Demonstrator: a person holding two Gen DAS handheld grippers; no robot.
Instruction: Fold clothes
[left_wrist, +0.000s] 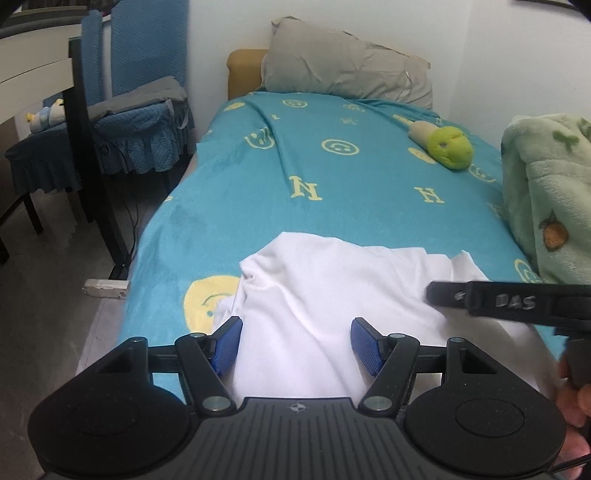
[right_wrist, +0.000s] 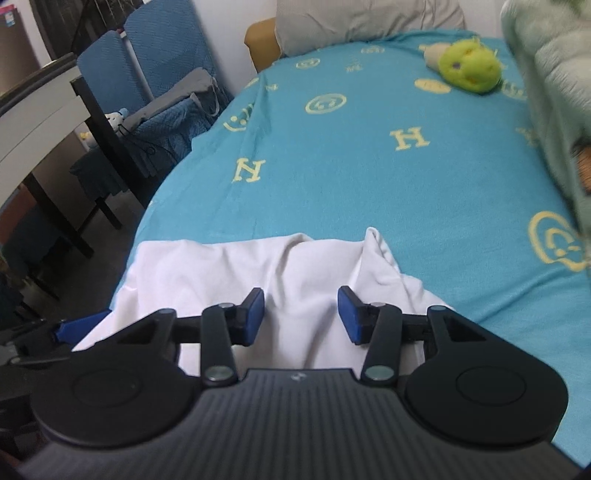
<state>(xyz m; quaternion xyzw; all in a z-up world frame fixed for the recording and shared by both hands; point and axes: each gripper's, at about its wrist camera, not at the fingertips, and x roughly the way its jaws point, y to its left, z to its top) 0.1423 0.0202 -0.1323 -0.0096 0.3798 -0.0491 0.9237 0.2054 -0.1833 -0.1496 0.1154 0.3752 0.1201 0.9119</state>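
Note:
A white garment lies rumpled on the near end of a bed with a teal cover. It also shows in the right wrist view. My left gripper is open above the garment's near part, its blue pads apart and holding nothing. My right gripper is open above the same garment, empty. The right gripper's black body crosses the right side of the left wrist view. A blue pad of the left gripper shows at the left edge of the right wrist view.
A green plush toy lies far right on the bed, a grey pillow at the head. A pale green fleece blanket is piled on the right. Blue-covered chairs and a dark table leg stand left of the bed.

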